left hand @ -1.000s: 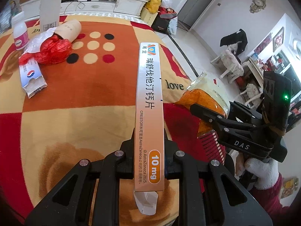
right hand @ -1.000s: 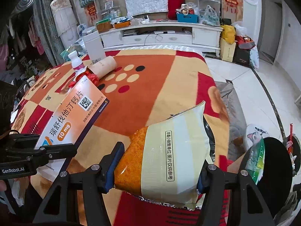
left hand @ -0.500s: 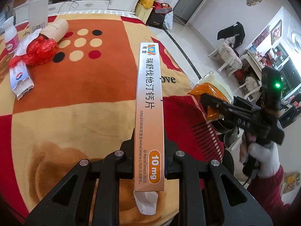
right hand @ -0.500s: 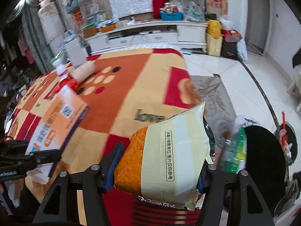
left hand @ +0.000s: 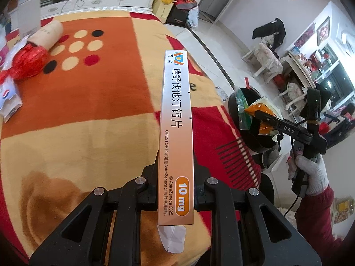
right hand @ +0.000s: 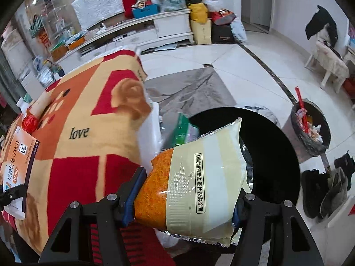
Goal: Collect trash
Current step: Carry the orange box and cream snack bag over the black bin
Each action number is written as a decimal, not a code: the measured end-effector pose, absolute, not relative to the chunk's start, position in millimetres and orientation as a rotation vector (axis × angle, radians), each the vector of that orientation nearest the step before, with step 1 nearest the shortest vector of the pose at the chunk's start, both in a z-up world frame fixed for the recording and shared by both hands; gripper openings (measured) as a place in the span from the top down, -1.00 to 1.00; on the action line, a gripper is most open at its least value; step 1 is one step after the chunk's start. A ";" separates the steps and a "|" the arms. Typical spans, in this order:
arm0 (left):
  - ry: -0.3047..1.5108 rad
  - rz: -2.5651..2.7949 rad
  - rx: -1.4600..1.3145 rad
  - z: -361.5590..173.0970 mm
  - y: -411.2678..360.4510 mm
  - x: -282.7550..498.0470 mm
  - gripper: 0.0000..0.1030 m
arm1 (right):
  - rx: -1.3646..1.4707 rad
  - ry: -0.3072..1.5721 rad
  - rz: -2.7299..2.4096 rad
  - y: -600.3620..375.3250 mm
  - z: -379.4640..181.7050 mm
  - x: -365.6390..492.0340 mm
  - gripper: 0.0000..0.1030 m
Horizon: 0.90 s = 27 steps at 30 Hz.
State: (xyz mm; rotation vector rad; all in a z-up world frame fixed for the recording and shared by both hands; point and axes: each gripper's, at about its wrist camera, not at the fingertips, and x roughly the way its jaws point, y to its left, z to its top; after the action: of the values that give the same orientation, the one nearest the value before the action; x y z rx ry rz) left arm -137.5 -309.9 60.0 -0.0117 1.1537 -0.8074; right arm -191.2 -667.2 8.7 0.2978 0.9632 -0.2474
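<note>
My left gripper (left hand: pixel 176 190) is shut on a long orange medicine box (left hand: pixel 176 119) and holds it above the blanket-covered table (left hand: pixel 93 119). My right gripper (right hand: pixel 188 197) is shut on an orange and cream snack bag (right hand: pixel 195 177) and holds it over the black trash bin (right hand: pixel 266 146), which stands on the floor beside the table. In the left wrist view the right gripper (left hand: pixel 264 122) with the bag (left hand: pixel 259 113) hangs above the bin (left hand: pixel 241 119). A green wrapper (right hand: pixel 182 130) lies inside the bin.
On the far left of the table lie a red plastic bag (left hand: pixel 28 62), a cardboard tube (left hand: pixel 47 33) and a white packet (left hand: pixel 7 97). A second, grey bin (right hand: pixel 310 128) full of rubbish stands on the tiled floor. Shoes (right hand: pixel 328 184) lie at the right.
My right gripper has swung right with the snack bag, from over the table's edge to over the black bin. My left gripper has held the medicine box almost still.
</note>
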 end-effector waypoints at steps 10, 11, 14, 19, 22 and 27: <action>1.145 -0.903 0.024 68.2 -355.4 -146.1 0.66 | 0.290 0.951 -0.265 -676.3 10.5 -196.4 -0.19; 1.143 -0.917 0.031 69.1 -362.7 -147.9 0.66 | 0.292 0.950 -0.269 -679.0 10.1 -198.1 -0.19; 1.145 -0.948 0.046 68.9 -378.0 -150.4 0.66 | 0.302 0.947 -0.283 -687.8 9.8 -203.5 -0.19; 1.141 -0.997 0.073 69.6 -402.7 -156.3 0.66 | 0.311 0.946 -0.297 -699.8 7.5 -209.7 -0.19; 1.139 -1.022 0.081 70.3 -415.9 -159.7 0.66 | 0.319 0.945 -0.302 -706.1 6.4 -212.3 -0.19; 1.145 -1.053 0.082 71.5 -436.3 -163.6 0.66 | 0.330 0.941 -0.311 -714.3 4.8 -215.4 -0.19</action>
State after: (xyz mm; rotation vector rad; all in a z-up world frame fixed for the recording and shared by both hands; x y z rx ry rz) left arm -163.6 -436.3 71.5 0.0820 1.1447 -1.0529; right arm -215.4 -714.3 4.8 0.3302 0.9415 -0.3108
